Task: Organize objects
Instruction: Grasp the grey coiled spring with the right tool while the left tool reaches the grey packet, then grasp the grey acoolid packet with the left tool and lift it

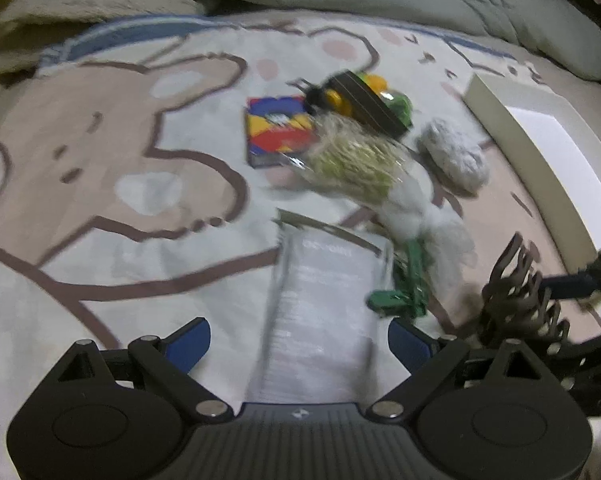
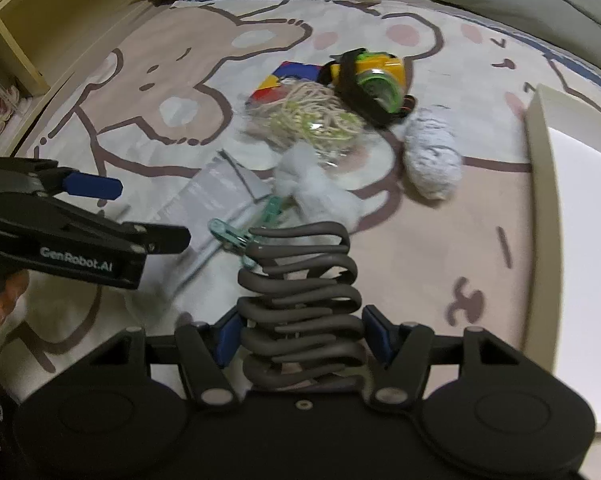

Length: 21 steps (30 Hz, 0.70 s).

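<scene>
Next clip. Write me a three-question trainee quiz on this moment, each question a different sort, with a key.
1. True or false: the right gripper is shut on the dark wavy hair clip.
2. Multiple choice: in the right wrist view, the grey fuzzy bundle lies nearest to which item? A) the white box B) the left gripper C) the grey printed pouch
3. Fill in: the green clothespin lies beside the ____ fluffy item.

Key: 1 true. 2 A. 3 white.
</scene>
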Each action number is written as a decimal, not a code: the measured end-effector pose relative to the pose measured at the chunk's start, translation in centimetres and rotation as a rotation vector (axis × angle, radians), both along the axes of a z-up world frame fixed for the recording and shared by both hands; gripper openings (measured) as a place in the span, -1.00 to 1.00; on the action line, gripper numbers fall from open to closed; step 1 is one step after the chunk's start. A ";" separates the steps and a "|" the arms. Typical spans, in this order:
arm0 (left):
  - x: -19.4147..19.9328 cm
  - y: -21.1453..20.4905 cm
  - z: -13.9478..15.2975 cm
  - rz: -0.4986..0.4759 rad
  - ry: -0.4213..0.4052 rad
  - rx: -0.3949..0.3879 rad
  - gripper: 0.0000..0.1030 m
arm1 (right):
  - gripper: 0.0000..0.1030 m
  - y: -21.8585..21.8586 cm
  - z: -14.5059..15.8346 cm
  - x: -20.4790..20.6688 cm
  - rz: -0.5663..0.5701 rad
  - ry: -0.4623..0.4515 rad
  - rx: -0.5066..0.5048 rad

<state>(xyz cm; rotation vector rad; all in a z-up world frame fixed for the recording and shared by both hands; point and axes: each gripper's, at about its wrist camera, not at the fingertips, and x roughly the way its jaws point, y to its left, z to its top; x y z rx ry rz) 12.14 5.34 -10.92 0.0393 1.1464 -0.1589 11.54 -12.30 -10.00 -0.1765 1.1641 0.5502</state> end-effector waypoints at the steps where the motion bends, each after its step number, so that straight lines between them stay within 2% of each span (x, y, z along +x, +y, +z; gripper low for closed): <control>1: 0.1 -0.1 -0.2 -0.010 0.011 -0.012 0.84 | 0.25 -0.4 0.1 0.0 -0.002 -0.001 -0.002; 3: 0.2 -0.6 -0.7 -0.029 0.028 -0.015 0.84 | 0.25 -1.4 0.0 0.2 -0.014 0.002 -0.003; 5: 0.2 -1.0 -1.1 -0.050 0.072 -0.034 0.71 | 0.25 -2.3 -0.2 0.4 -0.030 0.011 -0.003; 8: -0.2 -1.8 -1.6 -0.077 0.156 -0.093 0.71 | 0.25 -3.4 -0.5 0.7 -0.043 0.014 -0.014; 10: -0.5 -2.5 -1.6 -0.094 0.167 -0.105 0.71 | 0.25 -3.9 -0.5 0.7 -0.049 0.020 -0.010; 13: 0.0 -2.5 -2.1 -0.016 0.162 -0.064 0.70 | 0.25 -4.3 -0.4 0.8 -0.055 0.029 0.002; 18: 1.2 -1.9 -2.3 0.125 0.162 -0.093 0.69 | 0.25 -4.4 -0.2 0.8 -0.057 0.025 0.006; 21: 1.4 -1.8 -2.3 0.149 0.154 -0.080 0.43 | 0.25 -4.4 -0.2 0.9 -0.054 0.018 0.005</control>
